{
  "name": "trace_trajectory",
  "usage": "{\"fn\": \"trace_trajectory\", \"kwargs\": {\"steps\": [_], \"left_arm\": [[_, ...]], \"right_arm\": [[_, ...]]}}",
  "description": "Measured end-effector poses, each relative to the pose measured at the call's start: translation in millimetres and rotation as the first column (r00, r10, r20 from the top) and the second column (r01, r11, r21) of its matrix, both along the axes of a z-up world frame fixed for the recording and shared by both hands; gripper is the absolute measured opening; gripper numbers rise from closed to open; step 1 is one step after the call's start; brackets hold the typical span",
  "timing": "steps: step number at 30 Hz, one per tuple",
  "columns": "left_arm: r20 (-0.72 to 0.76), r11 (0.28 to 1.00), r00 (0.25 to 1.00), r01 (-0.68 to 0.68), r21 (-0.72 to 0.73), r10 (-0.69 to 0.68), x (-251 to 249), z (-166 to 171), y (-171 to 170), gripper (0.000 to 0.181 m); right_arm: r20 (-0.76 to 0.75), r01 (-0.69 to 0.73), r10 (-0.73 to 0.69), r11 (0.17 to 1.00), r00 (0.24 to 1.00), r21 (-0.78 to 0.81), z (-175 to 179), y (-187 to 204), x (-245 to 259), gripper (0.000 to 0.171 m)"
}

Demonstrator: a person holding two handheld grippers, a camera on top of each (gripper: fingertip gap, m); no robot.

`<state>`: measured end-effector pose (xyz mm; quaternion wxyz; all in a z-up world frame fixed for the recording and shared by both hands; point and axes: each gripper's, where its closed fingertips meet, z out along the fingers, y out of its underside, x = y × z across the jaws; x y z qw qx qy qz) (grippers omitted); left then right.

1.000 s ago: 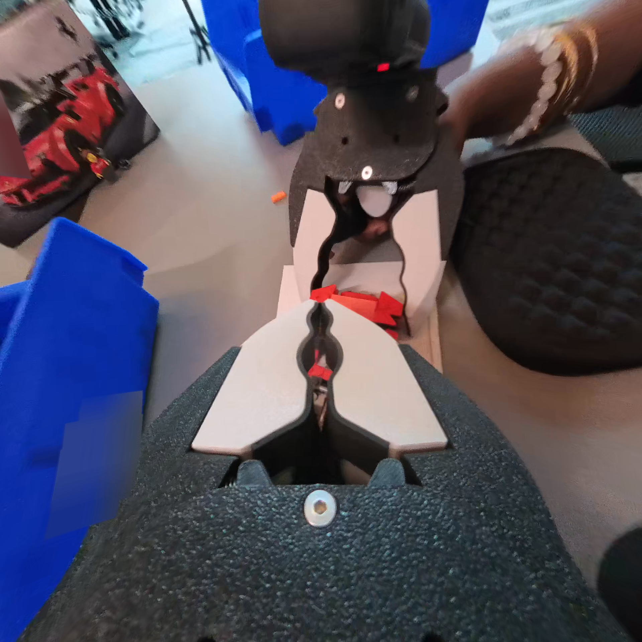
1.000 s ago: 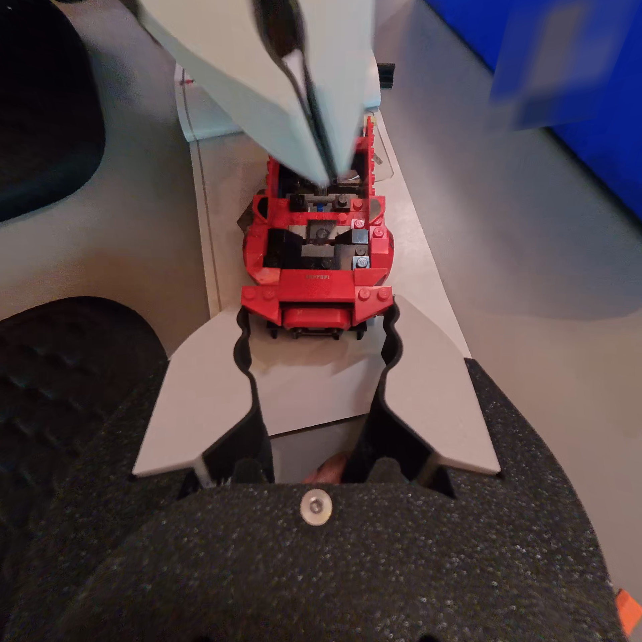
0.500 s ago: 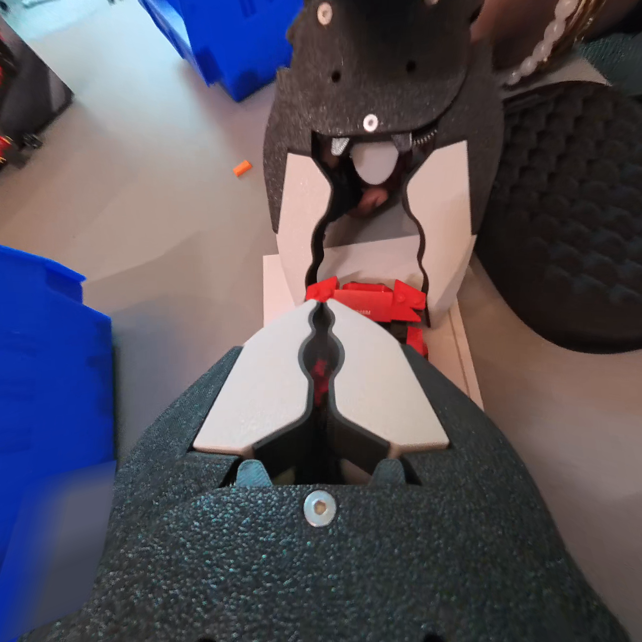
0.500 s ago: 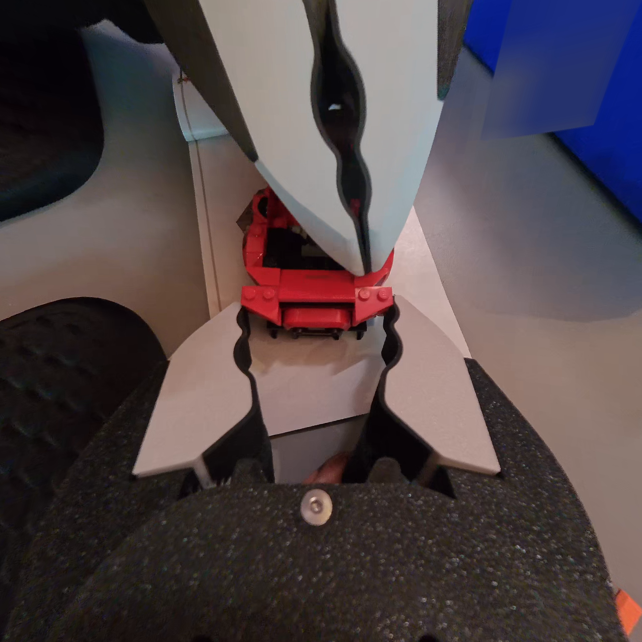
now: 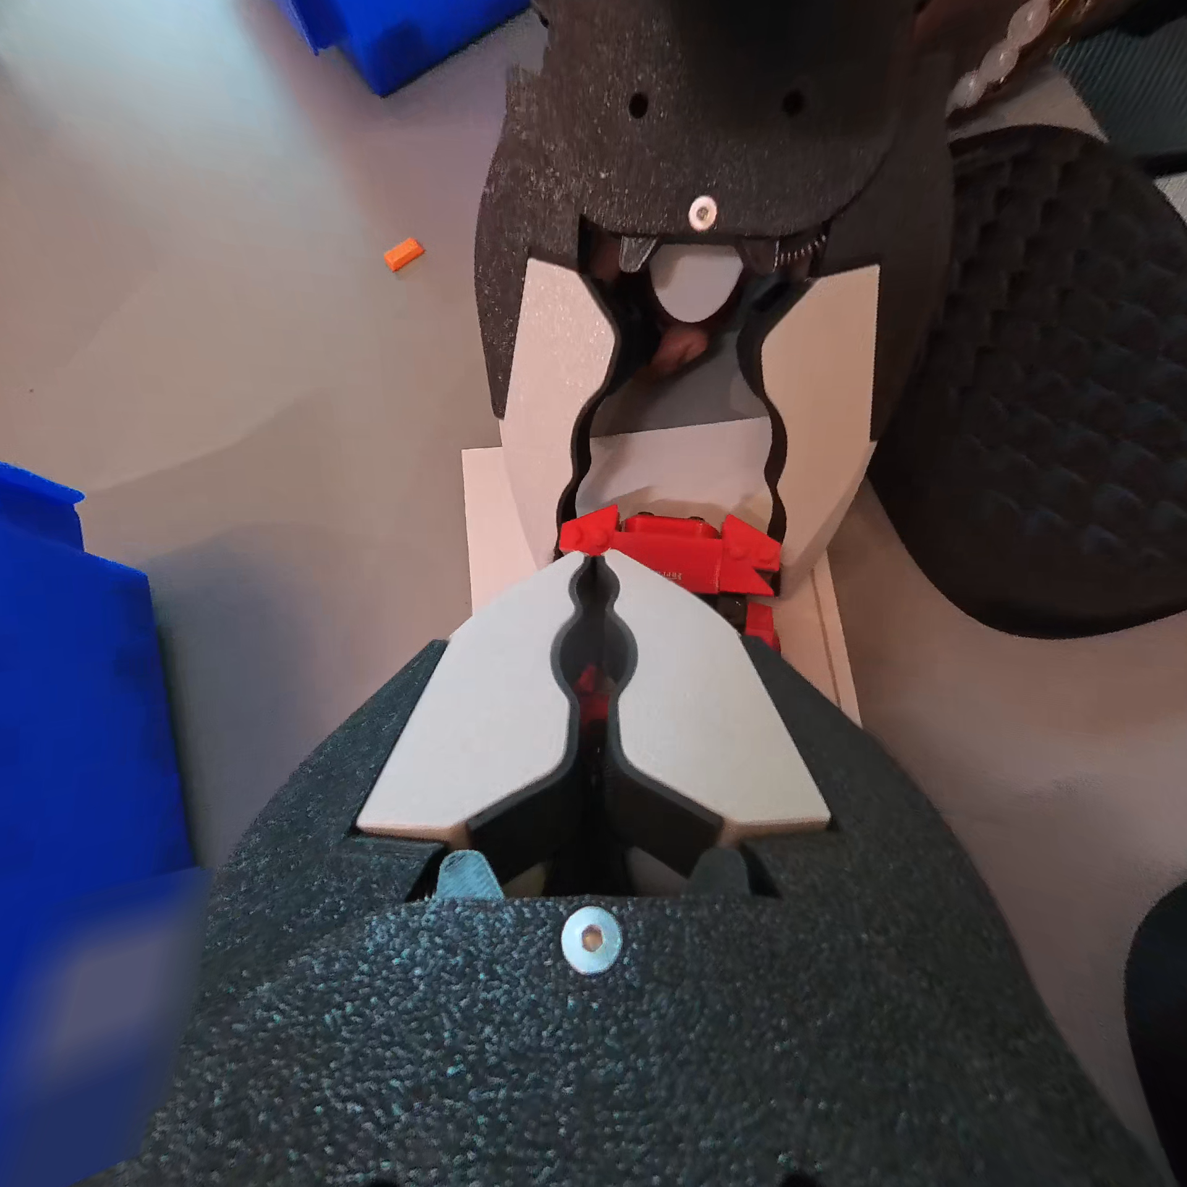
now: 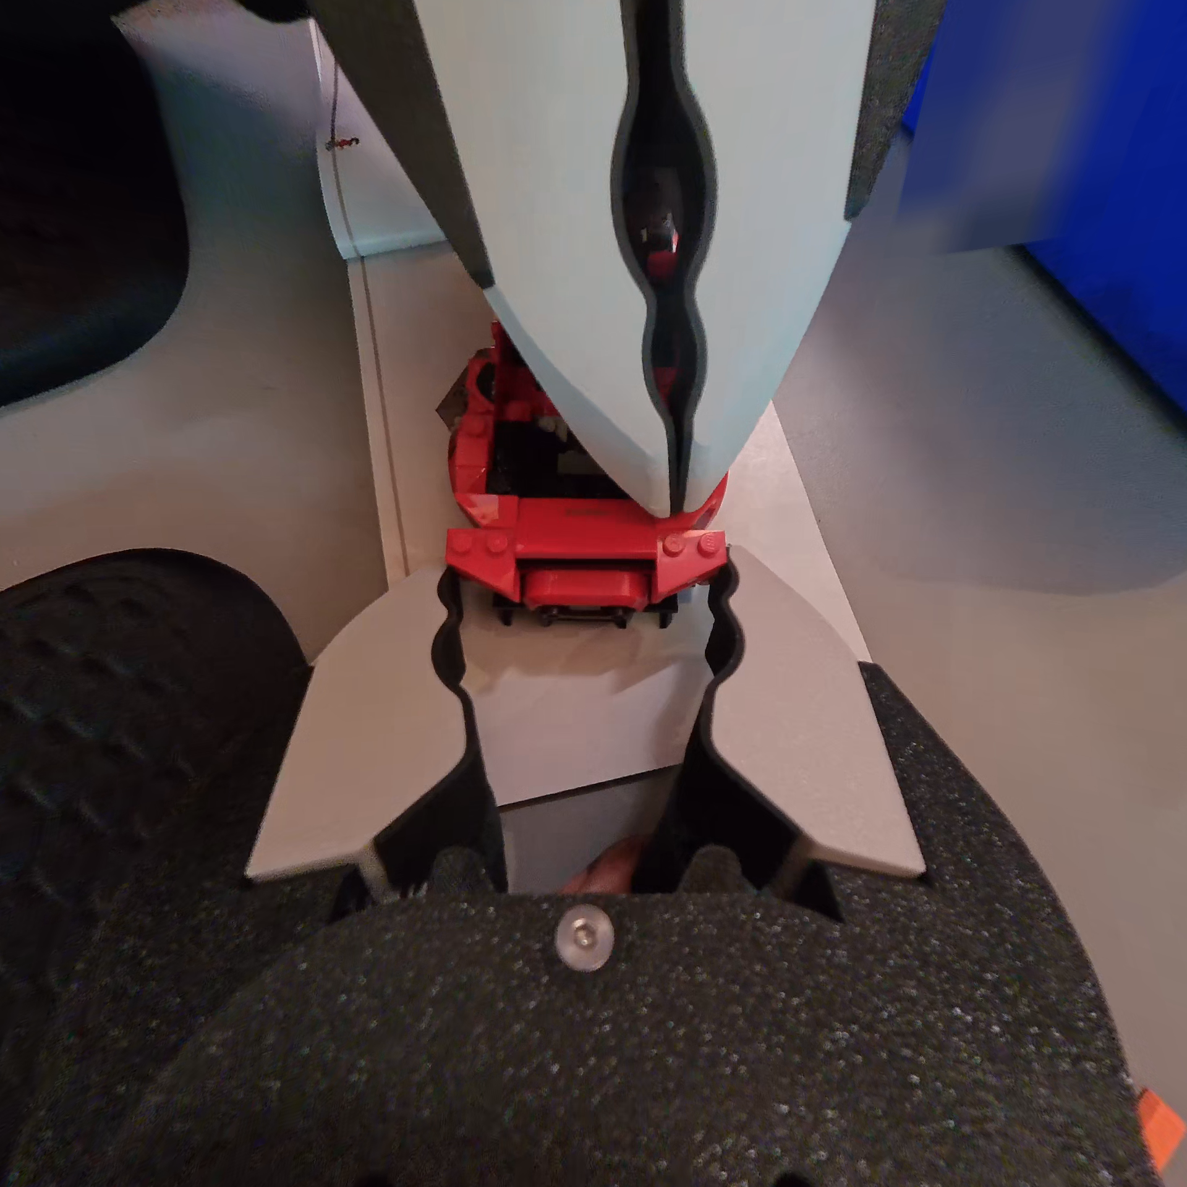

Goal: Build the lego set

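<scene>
A partly built red lego car stands on a white sheet; it also shows in the left wrist view. My right gripper is open, with a fingertip at each corner of the car's near end. My left gripper is shut and reaches over the car from the far side. Its tip rests at the car's near right corner. A small red piece shows in the gap between its fingers, also in the left wrist view. The left gripper hides most of the car's middle.
Blue bins stand at the left and far back. A black quilted pad lies beside the sheet, also seen in the right wrist view. A small orange piece lies on the grey table. A braceleted wrist is behind the right gripper. My left and right fingertips are right by each other.
My left gripper, still shut, has moved along over the car toward the right gripper, down to the car's near end. The right gripper and the car have stayed put.
</scene>
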<state>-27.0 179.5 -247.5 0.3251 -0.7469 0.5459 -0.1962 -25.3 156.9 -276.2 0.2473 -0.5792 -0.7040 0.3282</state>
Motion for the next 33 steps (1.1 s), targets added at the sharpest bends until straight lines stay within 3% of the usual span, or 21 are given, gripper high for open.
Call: {"fn": "trace_trajectory", "kwargs": {"steps": [14,18,25,33], "left_arm": [[-0.149,0.987,0.983,0.083,-0.136,-0.103,4,-2,-2,0.000],[-0.165,0.989,0.978,0.116,-0.087,-0.129,4,0,-1,0.000],[0.036,0.989,0.990,0.139,-0.045,-0.138,13,24,-40,0.000],[-0.014,0.992,0.995,0.098,-0.083,-0.099,8,1,-40,0.000]], "right_arm": [[0.001,0.003,-0.003,1.000,1.000,-0.001,0,0,0,0.075],[0.000,0.001,-0.001,1.000,1.000,-0.004,0,0,0,0.075],[0.000,0.000,0.000,1.000,1.000,-0.005,0,0,0,0.075],[-0.001,0.001,-0.001,1.000,1.000,0.000,0,0,0,0.075]]}}
